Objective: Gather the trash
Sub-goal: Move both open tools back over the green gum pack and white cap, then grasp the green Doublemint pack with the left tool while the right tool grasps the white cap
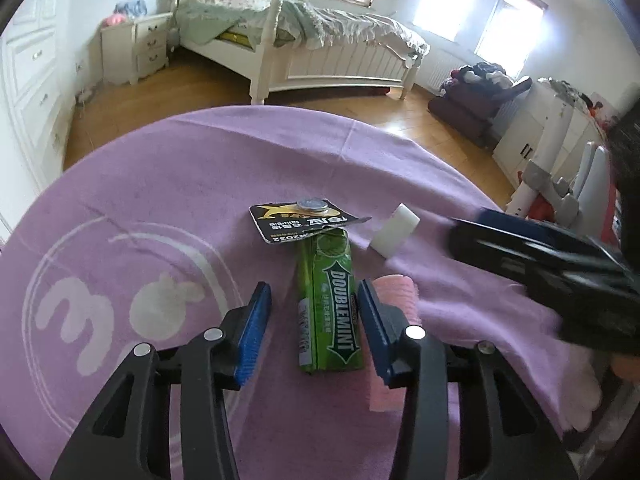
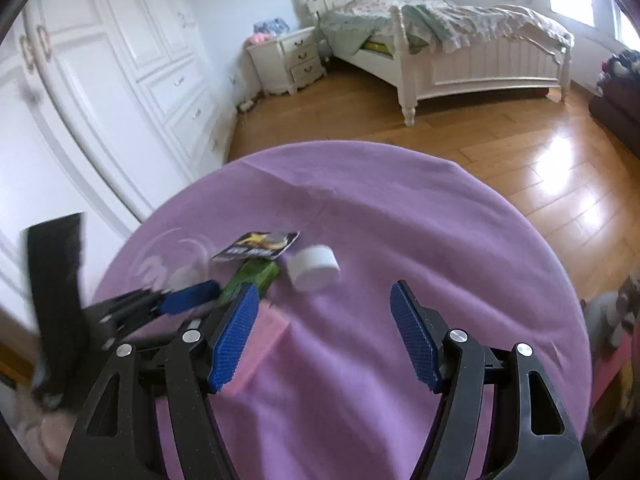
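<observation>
Left tongs (image 1: 314, 312) straddling green gum pack (image 1: 329, 300), purple cloth (image 1: 180, 184)

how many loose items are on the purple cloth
4: gum pack between the left gripper's jaws, battery card overlapping its far end, white block right, pink item beside the pack.

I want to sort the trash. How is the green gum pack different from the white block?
The green gum pack is long, shiny and printed with words; the white block is short, plain and has no writing. The gum pack lies between the left gripper's jaws, with its far end tucked under a black battery card; the white block sits apart with nothing on it. Both rest on the purple cloth.
</observation>
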Motion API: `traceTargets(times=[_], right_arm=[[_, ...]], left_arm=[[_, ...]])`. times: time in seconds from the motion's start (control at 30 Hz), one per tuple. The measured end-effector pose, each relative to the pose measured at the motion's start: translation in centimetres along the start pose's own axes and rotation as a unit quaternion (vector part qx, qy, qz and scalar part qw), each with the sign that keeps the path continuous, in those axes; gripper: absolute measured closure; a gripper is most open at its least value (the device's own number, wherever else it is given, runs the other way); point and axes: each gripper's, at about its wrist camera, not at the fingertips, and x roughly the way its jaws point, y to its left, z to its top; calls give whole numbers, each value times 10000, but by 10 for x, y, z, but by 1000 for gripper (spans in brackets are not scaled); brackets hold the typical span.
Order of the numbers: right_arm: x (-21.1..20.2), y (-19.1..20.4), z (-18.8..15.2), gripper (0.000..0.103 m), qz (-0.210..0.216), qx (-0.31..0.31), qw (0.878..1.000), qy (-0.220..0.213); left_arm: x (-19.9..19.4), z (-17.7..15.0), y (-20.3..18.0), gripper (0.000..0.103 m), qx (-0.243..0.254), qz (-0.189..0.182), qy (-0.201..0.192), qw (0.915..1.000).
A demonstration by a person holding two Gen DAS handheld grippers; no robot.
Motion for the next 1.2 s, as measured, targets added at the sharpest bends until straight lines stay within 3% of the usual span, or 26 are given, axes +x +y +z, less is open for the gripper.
traceTargets(times=[0.17, 0.3, 0.37, 0.43, 0.47, 0.63, 0.83, 1.03, 1.2], right_arm=[[43, 6, 11, 40, -263, -317, 9987, 306], [52, -1, 9, 65, -228, -338, 9983, 427], [47, -6, 7, 65, -75, -159, 9991, 398], [33, -12, 1, 65, 12, 5, 9996, 268], [26, -15, -1, 65, 53, 56, 9997, 225], [-21, -26, -24, 65, 355, 419, 9985, -81], [-81, -35, -65, 65, 667, 850, 9929, -488], [-127, -49, -107, 65, 658, 1217, 9866, -862], [-171, -74, -146, 65, 403, 1488, 9813, -1156]], left_arm=[[-4, -7, -1, 63, -9, 23, -57, 10000], [-4, -8, -8, 61, 125, 126, -47, 9998], [-2, -6, -13, 61, 218, 178, -24, 9996], [0, -4, -13, 64, 209, 101, -14, 9997], [1, -3, -13, 73, 185, 67, -6, 9998], [-8, -9, -4, 73, -19, -146, -22, 9999], [-56, -26, -14, 73, -111, -372, -312, 9988], [-104, -48, -59, 73, -60, -769, -607, 9952], [-117, -59, -119, 73, 237, -1196, -658, 9904]])
